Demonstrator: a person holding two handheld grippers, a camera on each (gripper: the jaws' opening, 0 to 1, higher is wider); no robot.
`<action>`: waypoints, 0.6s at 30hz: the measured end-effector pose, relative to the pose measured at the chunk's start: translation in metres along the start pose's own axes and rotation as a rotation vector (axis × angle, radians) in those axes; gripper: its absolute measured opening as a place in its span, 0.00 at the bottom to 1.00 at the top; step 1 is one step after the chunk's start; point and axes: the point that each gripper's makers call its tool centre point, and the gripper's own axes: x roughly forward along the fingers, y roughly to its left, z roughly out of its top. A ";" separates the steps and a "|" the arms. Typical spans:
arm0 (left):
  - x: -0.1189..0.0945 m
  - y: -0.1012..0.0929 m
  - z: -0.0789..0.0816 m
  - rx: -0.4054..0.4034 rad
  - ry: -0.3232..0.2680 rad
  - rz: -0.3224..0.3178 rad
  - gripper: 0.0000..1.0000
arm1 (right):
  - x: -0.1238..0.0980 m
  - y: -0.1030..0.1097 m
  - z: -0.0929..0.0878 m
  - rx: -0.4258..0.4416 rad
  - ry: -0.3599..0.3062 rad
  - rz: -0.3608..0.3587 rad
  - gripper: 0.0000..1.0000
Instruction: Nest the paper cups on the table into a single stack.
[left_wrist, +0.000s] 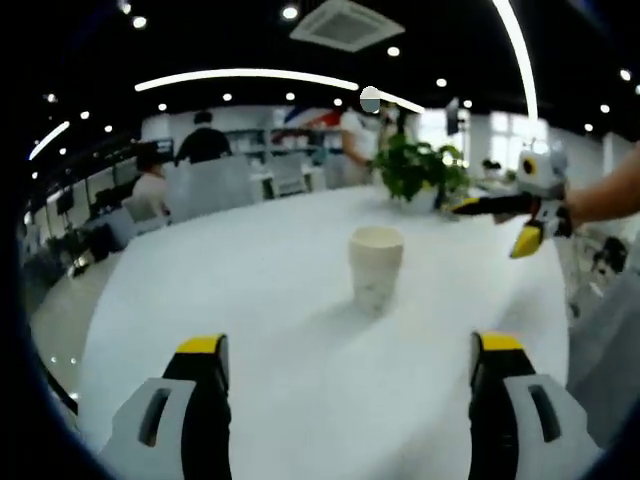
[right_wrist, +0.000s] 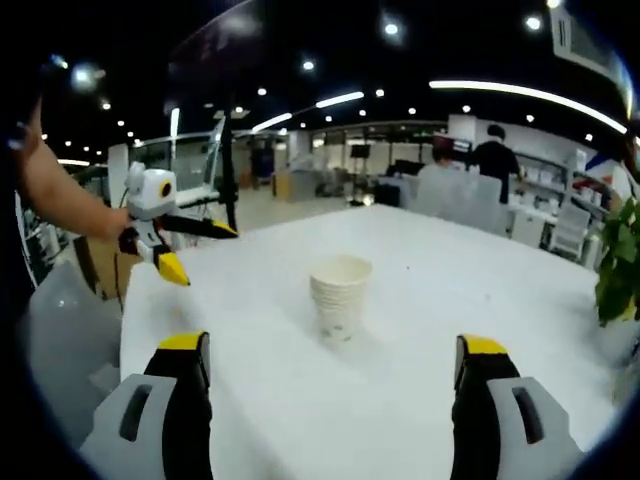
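Note:
A stack of nested white paper cups (left_wrist: 376, 268) stands upright in the middle of the white table (left_wrist: 250, 300). My left gripper (left_wrist: 350, 365) is open, its yellow-tipped jaws wide apart, short of the cups with nothing between them. The right gripper (left_wrist: 500, 222) comes in from the right, held above the table by a hand, open and empty. In the right gripper view the same cup stack (right_wrist: 338, 296) stands ahead of my open right gripper (right_wrist: 330, 362). The left gripper (right_wrist: 190, 245) hangs at the left, jaws spread, gripping nothing.
A potted green plant (left_wrist: 415, 170) stands at the table's far edge, its leaves (right_wrist: 618, 262) also at the right border. Chairs (left_wrist: 215, 185) and people sit beyond the table in an open office. The table edge (right_wrist: 125, 300) drops off at the left.

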 end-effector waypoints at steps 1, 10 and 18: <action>-0.006 0.000 -0.001 -0.008 0.000 0.004 0.98 | -0.003 0.002 -0.001 0.001 0.000 0.000 1.00; -0.042 -0.019 -0.011 -0.002 -0.008 0.002 0.98 | -0.035 0.017 -0.008 0.006 -0.029 -0.020 1.00; -0.061 -0.034 -0.012 0.010 -0.027 -0.005 0.98 | -0.053 0.029 -0.011 0.005 -0.047 -0.030 1.00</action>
